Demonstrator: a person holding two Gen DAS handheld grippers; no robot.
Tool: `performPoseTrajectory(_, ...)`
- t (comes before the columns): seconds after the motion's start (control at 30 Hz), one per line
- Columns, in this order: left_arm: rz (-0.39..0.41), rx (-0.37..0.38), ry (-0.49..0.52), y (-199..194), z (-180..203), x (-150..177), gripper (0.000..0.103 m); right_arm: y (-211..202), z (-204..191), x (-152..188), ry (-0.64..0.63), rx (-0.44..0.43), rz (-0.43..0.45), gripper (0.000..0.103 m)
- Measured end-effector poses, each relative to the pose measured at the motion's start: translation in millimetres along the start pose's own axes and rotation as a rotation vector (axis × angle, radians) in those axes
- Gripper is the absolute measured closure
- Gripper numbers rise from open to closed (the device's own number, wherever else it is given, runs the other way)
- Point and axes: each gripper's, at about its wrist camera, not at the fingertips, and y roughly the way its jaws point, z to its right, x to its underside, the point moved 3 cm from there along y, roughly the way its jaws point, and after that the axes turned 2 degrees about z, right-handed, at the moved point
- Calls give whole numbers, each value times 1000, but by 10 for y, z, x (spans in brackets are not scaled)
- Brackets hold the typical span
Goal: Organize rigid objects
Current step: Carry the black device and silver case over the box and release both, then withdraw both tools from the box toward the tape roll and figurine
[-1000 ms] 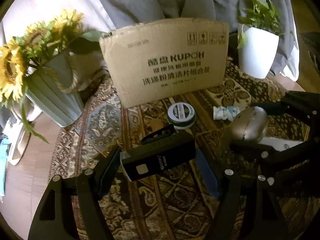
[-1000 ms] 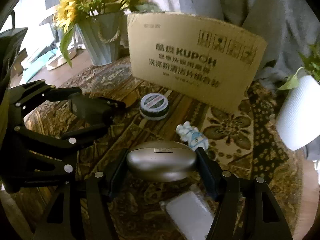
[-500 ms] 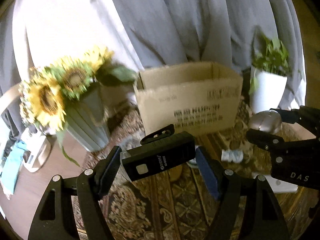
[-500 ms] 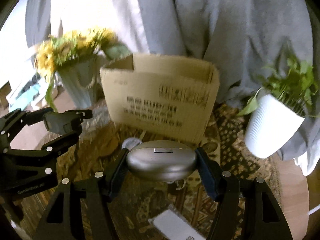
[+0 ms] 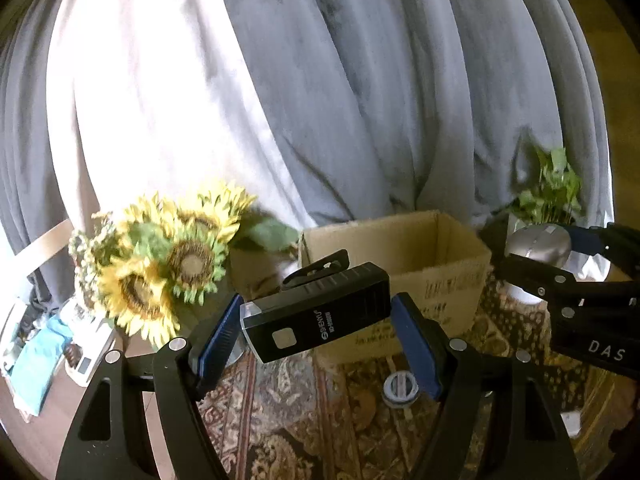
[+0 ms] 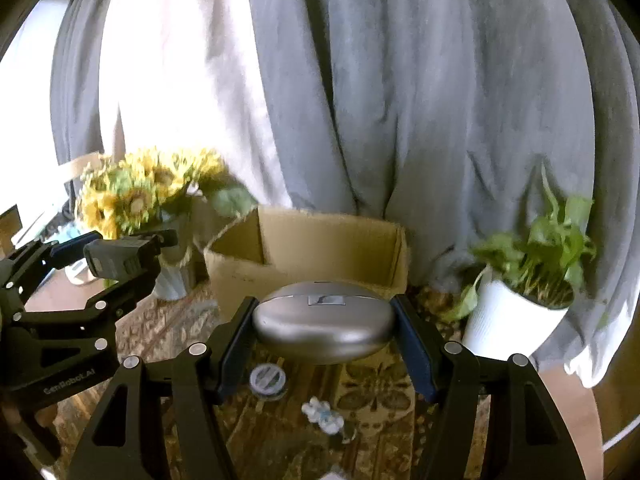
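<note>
Clearly the carrying step is in hand: the black flashlight (image 5: 316, 312), a boxy clip-backed body with a square button, sits crosswise and tilted between the left gripper (image 5: 318, 332) fingers, clamped on its ends. The silver oval case (image 6: 324, 330), smooth and glossy, is pinched likewise in the right gripper (image 6: 326, 334). Both hang above the patterned desk, short of the open cardboard box (image 5: 440, 264) at its far edge. Next, I judge, each must travel forward over the rim before letting go. A round tin (image 6: 267, 380) and small figurine (image 6: 324, 420) lie below, between sunflowers (image 5: 160, 264) and potted plant (image 6: 520, 300).
</note>
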Motion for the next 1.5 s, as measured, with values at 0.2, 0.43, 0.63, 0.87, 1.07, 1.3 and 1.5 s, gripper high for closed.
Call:
performPoseTrajectory(0.2, 41, -1, 6, 84, -11, -236, 45, 43, 82, -271, 30, 9, 50, 36)
performPoseTrajectory(0.43, -21, 100, -35, 501, -40, -429, 76, 253, 162, -435, 61, -8, 55, 36)
performPoseTrajectory(0.63, -73, 129, -28, 783, -53, -550, 76, 542, 174, -544, 71, -37, 22, 36)
performPoseTrajectory(0.87, -130, 127, -5, 1048, -61, -634, 76, 917, 133, -641, 94, -72, -44, 36)
performPoseTrajectory(1.07, -157, 117, 6, 1207, -92, -631, 76, 1156, 170, -643, 97, -75, -96, 36)
performPoseTrajectory(1.3, -180, 109, -3, 1342, -151, -600, 73, 1395, 227, -644, 117, -67, -142, 30)
performPoseTrajectory(1.5, -162, 114, 8, 1243, -158, -540, 60, 1312, 191, -618, 101, -38, -122, 27)
